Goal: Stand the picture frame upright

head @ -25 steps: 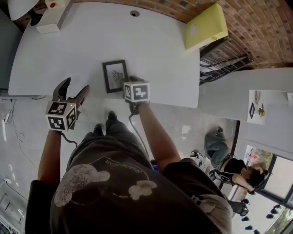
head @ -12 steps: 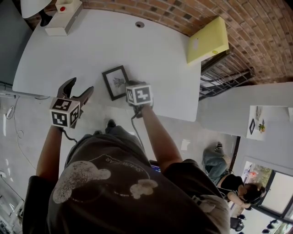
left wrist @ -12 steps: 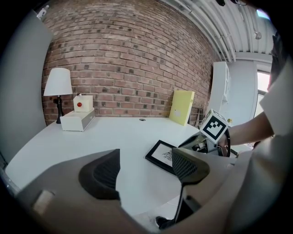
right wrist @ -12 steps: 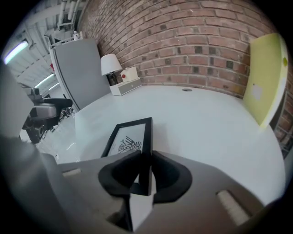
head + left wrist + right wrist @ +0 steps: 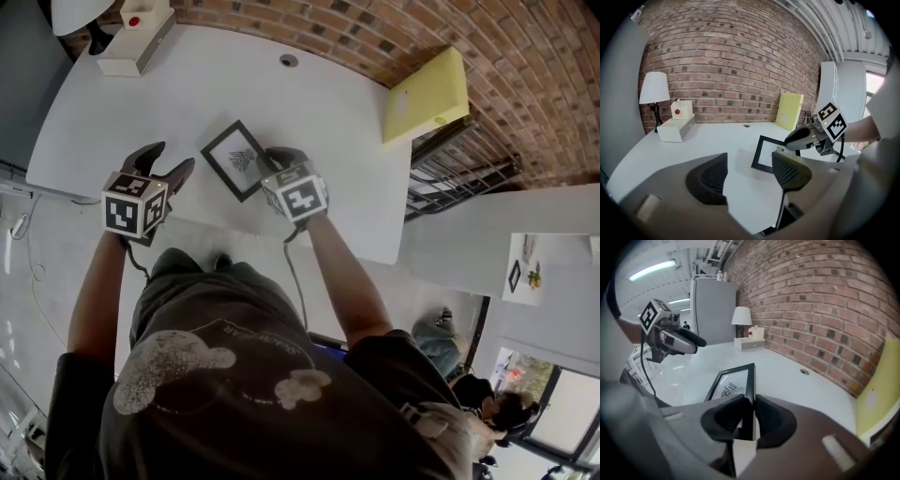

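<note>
A black picture frame with a white mat and a small drawing is held over the white table. My right gripper has just closed and is shut on its near edge. The frame is tilted, with the gripped side raised. In the right gripper view, both pads press the frame's rim. My left gripper hovers left of the frame. Its jaws have just been closing a little, but it stays open with nothing between the fingers.
A white box with a red button and a lamp stand at the table's far left corner. A yellow board leans on the brick wall at the right. A cable hole is near the back edge.
The right gripper closed on the frame's edge, rose and rolled. The frame lifted and turned with it. The left gripper moved forward over the table toward the frame.
</note>
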A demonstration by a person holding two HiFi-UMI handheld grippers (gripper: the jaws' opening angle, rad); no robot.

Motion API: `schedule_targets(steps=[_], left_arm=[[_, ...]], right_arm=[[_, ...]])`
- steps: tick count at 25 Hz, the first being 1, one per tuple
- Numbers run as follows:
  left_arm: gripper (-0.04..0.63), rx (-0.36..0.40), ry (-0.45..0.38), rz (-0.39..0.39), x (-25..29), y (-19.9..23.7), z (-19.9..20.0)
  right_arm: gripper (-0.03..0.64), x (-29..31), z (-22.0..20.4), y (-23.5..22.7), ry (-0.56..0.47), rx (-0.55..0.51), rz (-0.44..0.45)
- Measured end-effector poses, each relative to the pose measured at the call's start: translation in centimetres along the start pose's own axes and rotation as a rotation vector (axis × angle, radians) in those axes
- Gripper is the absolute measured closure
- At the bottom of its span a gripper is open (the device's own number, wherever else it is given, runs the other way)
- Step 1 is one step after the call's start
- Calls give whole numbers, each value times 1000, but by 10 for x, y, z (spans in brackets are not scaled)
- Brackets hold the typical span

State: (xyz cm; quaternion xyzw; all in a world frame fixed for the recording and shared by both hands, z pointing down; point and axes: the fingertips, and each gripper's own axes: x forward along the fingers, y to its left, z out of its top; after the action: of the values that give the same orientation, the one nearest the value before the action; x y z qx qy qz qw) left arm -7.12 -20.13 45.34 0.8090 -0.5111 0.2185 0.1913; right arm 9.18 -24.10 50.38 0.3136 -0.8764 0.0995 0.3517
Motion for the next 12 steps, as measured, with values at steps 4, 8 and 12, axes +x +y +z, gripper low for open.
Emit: schedule_targets(steps=[4,8,12], left_arm=[[285,57,-27,-38,8,1,24],[285,118,-26,-57,20,11,39],[333,108,-18,-97,32,29,49]], right_arm=[[538,-6,40,5,-79,-127,8],[539,-4,73,15,-120,-255,11],[538,5,102,33,-140,-361,47]])
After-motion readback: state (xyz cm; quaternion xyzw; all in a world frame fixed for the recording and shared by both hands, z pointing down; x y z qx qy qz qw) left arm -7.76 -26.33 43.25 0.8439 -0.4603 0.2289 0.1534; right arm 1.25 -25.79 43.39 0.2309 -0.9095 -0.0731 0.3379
